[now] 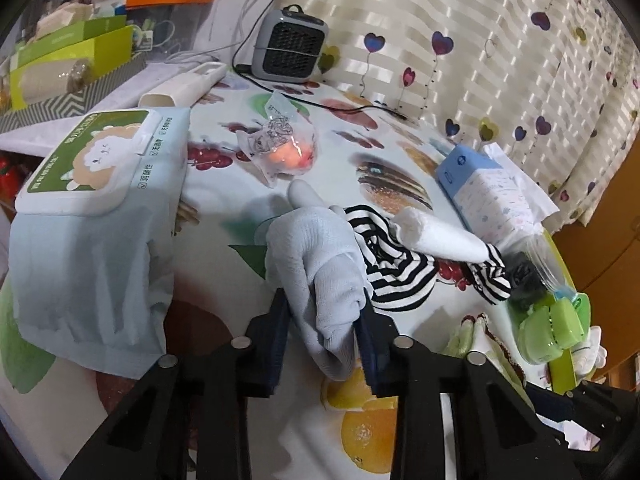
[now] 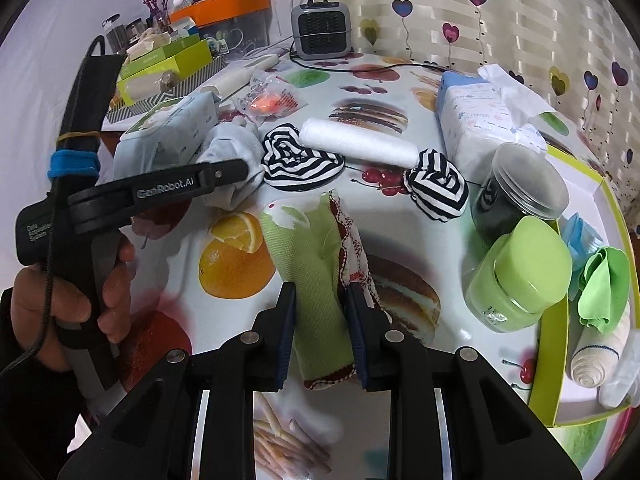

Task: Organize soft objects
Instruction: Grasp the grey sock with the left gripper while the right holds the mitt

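Note:
My left gripper (image 1: 325, 312) is shut on a pale blue glove (image 1: 316, 256) and holds it over the fruit-print tablecloth; it also shows in the right wrist view (image 2: 236, 148). My right gripper (image 2: 320, 300) is shut on a green cloth with a red-patterned edge (image 2: 308, 256). A black-and-white striped fabric piece (image 2: 296, 160) lies mid-table with a white rolled towel (image 2: 360, 142) across it, and a second striped bundle (image 2: 438, 188) lies to its right. A lime-edged box (image 2: 560, 360) at the right holds a green cloth (image 2: 600, 288) and a rolled sock (image 2: 596, 356).
A wet-wipes pack (image 1: 96, 184) lies at the left, a tissue pack (image 2: 480, 116) at the right. A green jar (image 2: 516, 276) and a dark jar (image 2: 516, 192) stand by the box. A bagged orange toy (image 1: 280, 148), a small heater (image 1: 290, 44) and cluttered boxes are at the back.

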The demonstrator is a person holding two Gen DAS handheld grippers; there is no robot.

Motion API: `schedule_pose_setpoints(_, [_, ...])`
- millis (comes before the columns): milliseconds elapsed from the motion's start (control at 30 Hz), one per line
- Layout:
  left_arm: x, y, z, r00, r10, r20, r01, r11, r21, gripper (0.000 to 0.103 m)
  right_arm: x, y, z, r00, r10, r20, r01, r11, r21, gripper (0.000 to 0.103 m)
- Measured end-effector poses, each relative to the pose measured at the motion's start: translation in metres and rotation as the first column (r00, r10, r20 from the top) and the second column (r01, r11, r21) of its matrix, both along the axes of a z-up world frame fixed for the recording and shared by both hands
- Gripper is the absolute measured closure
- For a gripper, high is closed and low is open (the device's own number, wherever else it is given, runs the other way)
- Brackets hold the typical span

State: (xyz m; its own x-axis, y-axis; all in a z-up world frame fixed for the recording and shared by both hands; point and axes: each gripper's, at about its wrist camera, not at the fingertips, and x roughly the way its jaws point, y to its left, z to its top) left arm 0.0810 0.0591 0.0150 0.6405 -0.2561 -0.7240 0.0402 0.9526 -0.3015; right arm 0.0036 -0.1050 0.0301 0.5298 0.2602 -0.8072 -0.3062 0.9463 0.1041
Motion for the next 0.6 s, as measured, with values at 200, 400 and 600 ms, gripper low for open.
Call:
schedule_pose_setpoints(200, [-0.026,0.007,0.004,0.999,-0.037,0.004,0.037,0.999,-0.024,0.081,-0.004,-0.004,0.001,1.000,-0.011,0.003,0.011,1.000,0.005,0.077])
schedule_pose_setpoints(400, [-0.066,0.008,0.007,0.992,-0.122,-0.021,0.121,0.992,-0.017,0.080,-0.008,-0.008,0.004,1.000,-0.022,0.005,0.021,1.000,0.019,0.075])
schedule_pose_setpoints(600, [-0.076,0.008,0.008,0.990,-0.137,-0.025,0.137,0.990,-0.023,0.071,-0.010,-0.004,0.009,0.999,0.010,0.049,-0.010,1.000,0.001,0.058])
